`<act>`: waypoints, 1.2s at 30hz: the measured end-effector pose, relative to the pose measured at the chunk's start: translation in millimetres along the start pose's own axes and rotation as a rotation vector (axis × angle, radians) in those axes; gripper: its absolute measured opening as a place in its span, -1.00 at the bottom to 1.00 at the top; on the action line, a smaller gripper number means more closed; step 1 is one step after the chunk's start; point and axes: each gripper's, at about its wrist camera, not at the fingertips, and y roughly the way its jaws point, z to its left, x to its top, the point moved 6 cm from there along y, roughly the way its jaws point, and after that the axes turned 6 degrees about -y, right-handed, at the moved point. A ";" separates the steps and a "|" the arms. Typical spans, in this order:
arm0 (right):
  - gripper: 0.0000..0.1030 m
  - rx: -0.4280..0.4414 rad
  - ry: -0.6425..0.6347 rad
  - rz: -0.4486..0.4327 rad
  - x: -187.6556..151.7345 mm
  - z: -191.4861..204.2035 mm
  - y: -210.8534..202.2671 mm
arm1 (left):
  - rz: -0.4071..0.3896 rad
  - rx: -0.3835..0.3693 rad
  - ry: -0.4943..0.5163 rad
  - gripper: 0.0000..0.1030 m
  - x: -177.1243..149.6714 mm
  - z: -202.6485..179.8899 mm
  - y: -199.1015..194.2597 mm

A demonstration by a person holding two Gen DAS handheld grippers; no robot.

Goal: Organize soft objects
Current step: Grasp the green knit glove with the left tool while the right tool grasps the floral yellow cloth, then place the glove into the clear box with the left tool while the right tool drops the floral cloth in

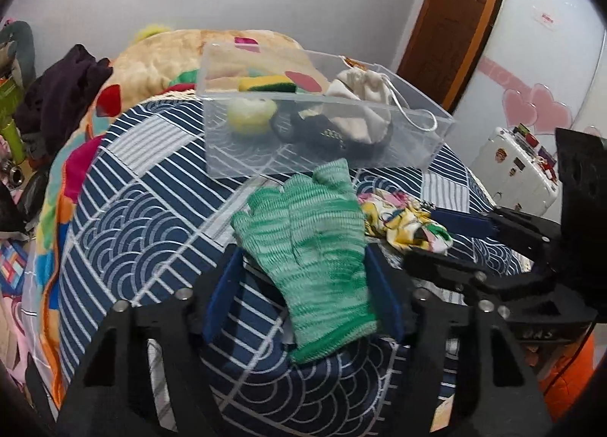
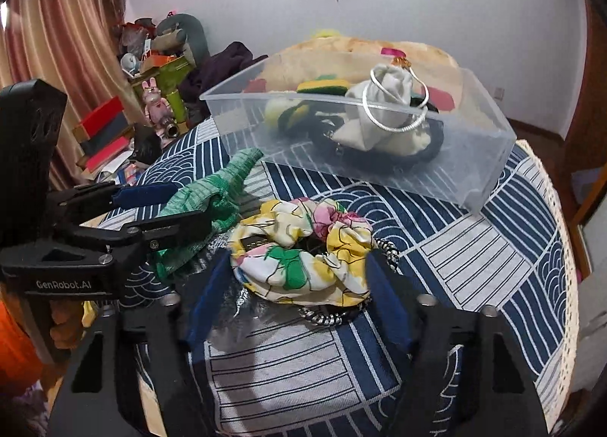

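A green knit glove (image 1: pixel 311 232) lies on the blue patterned cloth between the blue pads of my left gripper (image 1: pixel 303 266), whose jaws stand wide around it. From the right wrist view the glove (image 2: pixel 216 194) sits between the left gripper's fingers (image 2: pixel 151 209). A floral scrunchie (image 2: pixel 303 247) lies between the open pads of my right gripper (image 2: pixel 299 277); it also shows in the left wrist view (image 1: pixel 406 220). A clear plastic box (image 1: pixel 409 156) behind holds a white drawstring pouch (image 1: pixel 360 103), a yellow-green sponge (image 1: pixel 265 84), a yellow puff and dark items.
A black-and-white hair tie (image 2: pixel 326 317) lies under the scrunchie. A beige plush (image 1: pixel 159 61) and dark clothes (image 1: pixel 60 91) lie behind the box. Clutter and boxes (image 2: pixel 110 133) stand at the left, a white suitcase (image 1: pixel 516 171) at the right.
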 end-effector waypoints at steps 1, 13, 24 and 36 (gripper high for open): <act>0.12 0.008 0.006 0.002 -0.8 -0.8 0.5 | -0.003 -0.003 0.000 0.13 -0.3 -1.2 -0.1; -0.59 0.016 -0.008 -0.043 -1.0 2.9 -13.3 | -0.046 0.004 0.040 -0.53 5.1 -9.7 -10.7; -0.59 -0.020 0.015 -0.162 19.9 -8.2 -48.9 | -0.134 0.014 0.045 -0.64 33.7 -5.1 -36.5; -0.59 -0.107 0.012 -0.309 64.3 -25.7 -79.8 | -0.268 0.023 0.065 -0.64 92.8 -16.8 -48.9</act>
